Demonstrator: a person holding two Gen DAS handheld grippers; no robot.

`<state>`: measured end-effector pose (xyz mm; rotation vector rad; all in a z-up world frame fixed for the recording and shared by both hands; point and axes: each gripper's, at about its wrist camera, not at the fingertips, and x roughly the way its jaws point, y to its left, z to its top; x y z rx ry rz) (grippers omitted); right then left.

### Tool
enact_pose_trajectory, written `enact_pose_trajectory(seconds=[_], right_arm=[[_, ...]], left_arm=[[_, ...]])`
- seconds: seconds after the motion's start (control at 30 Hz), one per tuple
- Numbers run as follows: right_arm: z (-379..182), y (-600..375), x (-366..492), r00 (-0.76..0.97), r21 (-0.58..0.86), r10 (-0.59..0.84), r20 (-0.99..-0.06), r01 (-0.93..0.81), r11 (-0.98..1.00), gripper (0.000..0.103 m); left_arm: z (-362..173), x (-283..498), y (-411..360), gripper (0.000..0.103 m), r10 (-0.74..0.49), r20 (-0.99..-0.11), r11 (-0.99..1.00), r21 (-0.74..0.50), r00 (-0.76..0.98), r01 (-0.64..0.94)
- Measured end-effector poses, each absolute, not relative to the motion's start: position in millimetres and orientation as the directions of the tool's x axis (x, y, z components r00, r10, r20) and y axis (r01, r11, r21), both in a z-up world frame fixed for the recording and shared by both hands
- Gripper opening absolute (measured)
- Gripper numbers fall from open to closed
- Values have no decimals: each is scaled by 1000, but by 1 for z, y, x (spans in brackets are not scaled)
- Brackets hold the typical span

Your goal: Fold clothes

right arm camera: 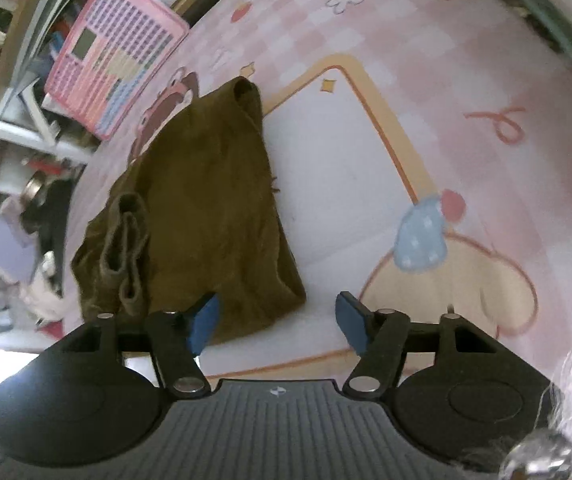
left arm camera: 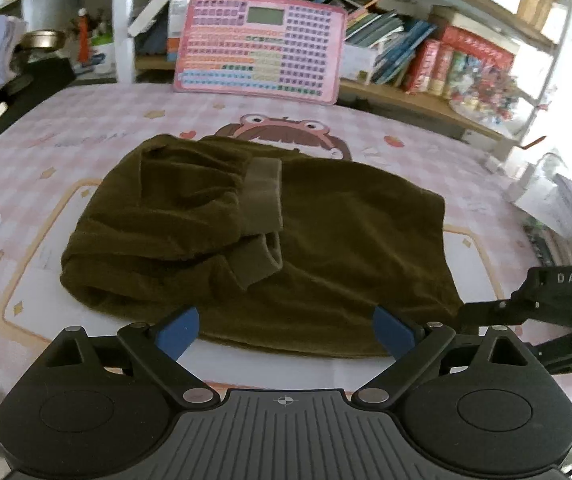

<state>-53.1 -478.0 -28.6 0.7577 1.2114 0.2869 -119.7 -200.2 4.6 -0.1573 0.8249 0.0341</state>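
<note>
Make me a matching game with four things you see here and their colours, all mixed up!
Things:
1. sweater
2. toy keyboard
3. claw pads
4. tablecloth

Colours:
A. blue
B. pink and white checks
C. dark olive brown
D. pink with rows of small keys

Pairs: 1-C, 2-D, 3-A, 4-B
</note>
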Motion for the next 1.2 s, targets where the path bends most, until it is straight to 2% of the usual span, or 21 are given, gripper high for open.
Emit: enact_pose_trajectory(seconds=[0.07,0.1,0.33,0.5,0.6,0.73,0.93,1.03,1.07,1.1,1.13,1.2], right_arm=[[-32,-483,-42,315,687,621,-717,169,707,57],[-34,-484,-36,296,695,637,-711,161,701,53],[-44,-476,-14,182,708,687,-704,105,698,19],[-43,-483,-7,169,771,753,-636,102,629,15],[-28,-488,-5,194,817,796,-573,70,572,15],[-15,-486,-2,199,836,816,-543,31,548,15],[-7,-484,0,189,825,813,-551,-19,564,15],[-10,-483,0,172,793,786,-594,-36,608,15],[-13,-483,0,164,781,775,-611,-38,624,18],[-17,-483,0,157,764,757,-634,-29,645,26],[-20,-485,0,151,746,739,-657,-15,666,41],[-27,-489,1,141,719,711,-689,6,695,44]], left_arm=[[3,-122,-211,96,-9,-736,987,-116,677,-113],[3,-123,-216,96,-1,-736,987,-110,677,-119],[7,-131,-249,96,39,-725,993,-48,688,-107],[5,-126,-259,96,62,-733,992,-32,678,-124],[5,-123,-269,96,73,-728,994,1,682,-105],[7,-116,-290,96,33,-710,998,59,704,13],[1,-106,-335,96,77,-679,928,316,731,195],[-4,-108,-345,96,77,-684,900,361,725,245],[-4,-109,-344,96,75,-691,905,350,719,241],[-5,-109,-343,96,74,-697,911,338,714,236],[-5,-110,-343,96,72,-703,917,326,708,231],[-6,-112,-339,96,79,-711,928,309,699,210]])
